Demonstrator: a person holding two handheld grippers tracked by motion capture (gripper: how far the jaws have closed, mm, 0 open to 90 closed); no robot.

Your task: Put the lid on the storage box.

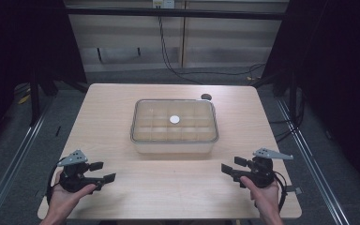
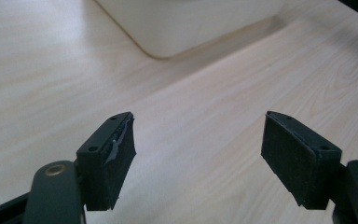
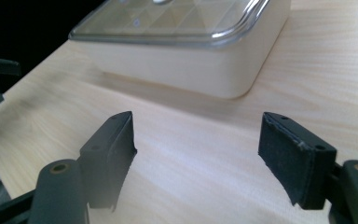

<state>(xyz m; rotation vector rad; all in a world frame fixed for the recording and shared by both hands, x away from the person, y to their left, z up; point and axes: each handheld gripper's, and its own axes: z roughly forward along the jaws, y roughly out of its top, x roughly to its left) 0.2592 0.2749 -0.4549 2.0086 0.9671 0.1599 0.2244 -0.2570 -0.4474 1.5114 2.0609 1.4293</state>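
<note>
A pale rectangular plastic box with a clear lid (image 1: 174, 125) stands in the middle of the light wooden desk (image 1: 122, 187), and its lid is on. Through the lid one can see a grid of compartments and a small white round thing (image 1: 175, 119) near the centre; whether it lies inside or on the lid cannot be told. Nothing seems started yet: the box is untouched, so all work is probably still ahead.

The left hand-held gripper (image 1: 101, 172) rests near the front left corner of the desk, its jaws wide apart and empty, pointing inward. The right hand-held gripper (image 1: 230, 168) mirrors it at the front right, also wide and empty. Both are well apart from the box.
</note>
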